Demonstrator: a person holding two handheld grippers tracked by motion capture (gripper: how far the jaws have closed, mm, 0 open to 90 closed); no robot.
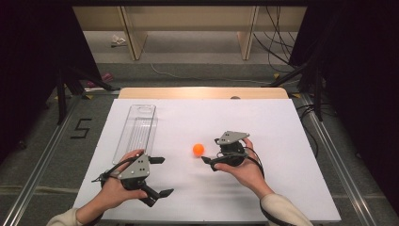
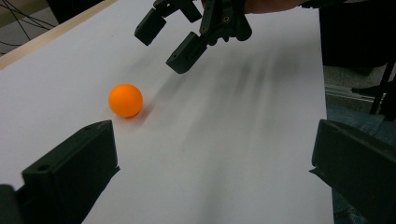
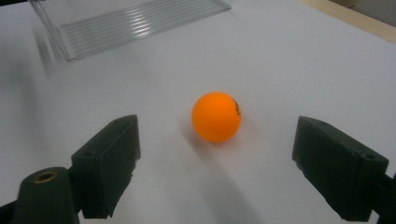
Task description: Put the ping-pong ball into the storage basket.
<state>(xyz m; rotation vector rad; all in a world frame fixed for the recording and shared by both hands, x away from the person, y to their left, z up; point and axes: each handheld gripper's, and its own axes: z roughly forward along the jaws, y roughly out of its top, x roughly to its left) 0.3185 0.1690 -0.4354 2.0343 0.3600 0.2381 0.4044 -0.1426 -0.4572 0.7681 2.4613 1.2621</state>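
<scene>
Orange ball (image 1: 198, 149) rests free on the white table sheet (image 1: 263, 122), near the middle of the table, untouched by either tool. Right gripper (image 1: 210, 160) sits just right of the ball and points at it; in the right gripper view its jaws stand wide apart with the ball (image 3: 216, 116) on the sheet ahead of them, roughly centred between their lines, not yet between the pads. Left gripper (image 1: 160, 176) is at the near left, well apart from the ball, jaws likewise spread and holding nothing; its view shows the ball (image 2: 125, 100) ahead to the left and the right gripper (image 2: 168, 44) beyond it. A clear plastic tray (image 1: 137, 128) lies at the far left of the sheet, with nothing visible inside. Assessment: work appears to be at the approach stage. No grasp is made. Remaining, by judgement: advance the right gripper around the ball, clamp, lift, and carry it, probably to the tray. Noted risk: the ball may roll on contact.
</scene>
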